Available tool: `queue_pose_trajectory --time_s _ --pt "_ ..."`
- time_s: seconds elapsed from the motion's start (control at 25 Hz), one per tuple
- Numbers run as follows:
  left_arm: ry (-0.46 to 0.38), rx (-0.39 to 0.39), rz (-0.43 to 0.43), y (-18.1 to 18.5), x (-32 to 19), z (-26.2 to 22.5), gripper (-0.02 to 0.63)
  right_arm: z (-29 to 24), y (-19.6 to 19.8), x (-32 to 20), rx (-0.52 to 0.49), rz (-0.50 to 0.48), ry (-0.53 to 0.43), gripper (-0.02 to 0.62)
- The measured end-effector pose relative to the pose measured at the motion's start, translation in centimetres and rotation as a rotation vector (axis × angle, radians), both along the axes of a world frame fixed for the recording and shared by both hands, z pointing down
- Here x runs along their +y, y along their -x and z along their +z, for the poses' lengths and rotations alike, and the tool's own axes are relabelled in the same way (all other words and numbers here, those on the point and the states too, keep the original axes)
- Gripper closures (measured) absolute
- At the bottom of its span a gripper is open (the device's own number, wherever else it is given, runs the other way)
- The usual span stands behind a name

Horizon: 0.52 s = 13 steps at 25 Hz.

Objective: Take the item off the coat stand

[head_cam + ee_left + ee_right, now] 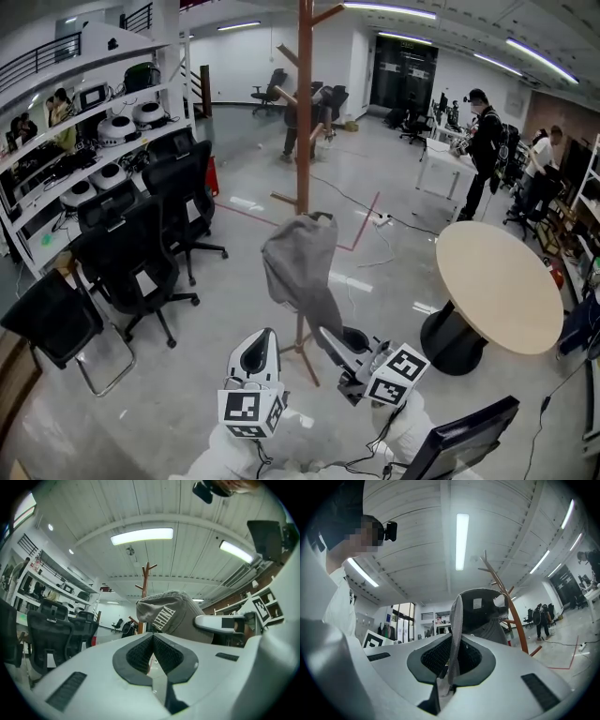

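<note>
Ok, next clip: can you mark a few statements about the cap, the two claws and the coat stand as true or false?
1. The right claw is shut on the brim of the grey cap. True.
2. The left claw also grips the cap. False: its jaws are together with nothing between them, and the cap is beyond it.
3. The coat stand is black metal. False: it is brown wood.
4. In the head view, a round table stands to the right of the coat stand. True.
</note>
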<state>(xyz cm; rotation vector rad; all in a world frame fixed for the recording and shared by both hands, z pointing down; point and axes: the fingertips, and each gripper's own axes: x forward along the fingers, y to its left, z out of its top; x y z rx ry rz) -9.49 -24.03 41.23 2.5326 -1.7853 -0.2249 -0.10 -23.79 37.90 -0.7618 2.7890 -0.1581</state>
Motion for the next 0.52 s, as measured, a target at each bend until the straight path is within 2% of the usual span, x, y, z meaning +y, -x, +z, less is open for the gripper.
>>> queue_pose_trajectory --time_s 0.52 --pt "-0.009 0.009 0.031 -2.0 -0.5 -0.1 0.607 0.2 -1.6 0.0 0.011 0.02 -0.008 0.572"
